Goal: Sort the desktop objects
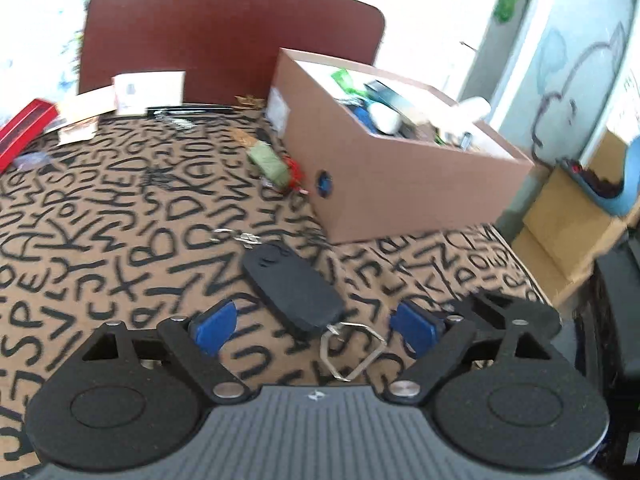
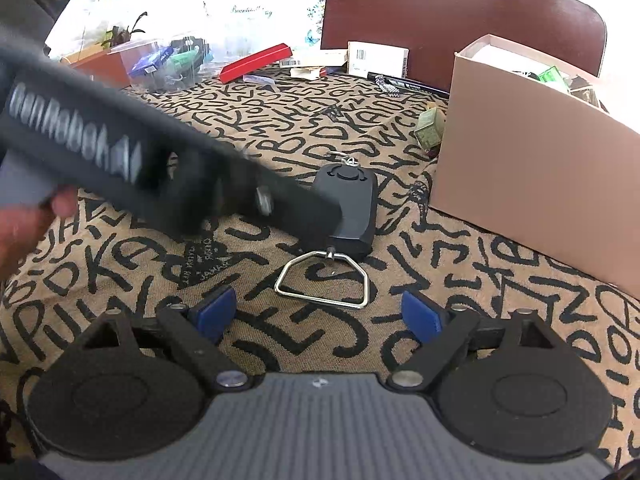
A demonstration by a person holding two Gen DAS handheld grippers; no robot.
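**Black scale on the lettered cloth, both grippers wide apart**

Cardboard box (image 1: 400, 184) on the right of the table, open-topped, crammed: a green packet, a white rounded item, something blue, other clutter too blurred to name. Round hole in its near wall, showing blue. Seen from the right wrist as well, the same box (image 2: 532, 184) with green packaging poking above the rim. Clear plastic tub (image 2: 168, 62) far left at the table's back, holding blue and green items, not distinguishable further.

Black hanging scale (image 1: 294, 288) flat on the tablecloth (image 1: 100, 220), just in front of the box, not touching it. Long axis running diagonally in the left wrist view: small ring end toward the far left, metal handle loop (image 1: 352, 350) at the near end. In the right wrist view, scale (image 2: 354, 208) pointing almost straight away, loop (image 2: 322, 280) nearest the camera.

Left gripper (image 1: 316, 328) spread wide, blue pads either side of the scale's near end, not pressing on it. Right gripper (image 2: 318, 314) likewise apart, empty, just short of the loop. Left gripper's body (image 2: 160, 160) crossing the upper left of the right wrist view, covering part of the scale.

Green packet (image 1: 268, 160) beside the box's far corner.
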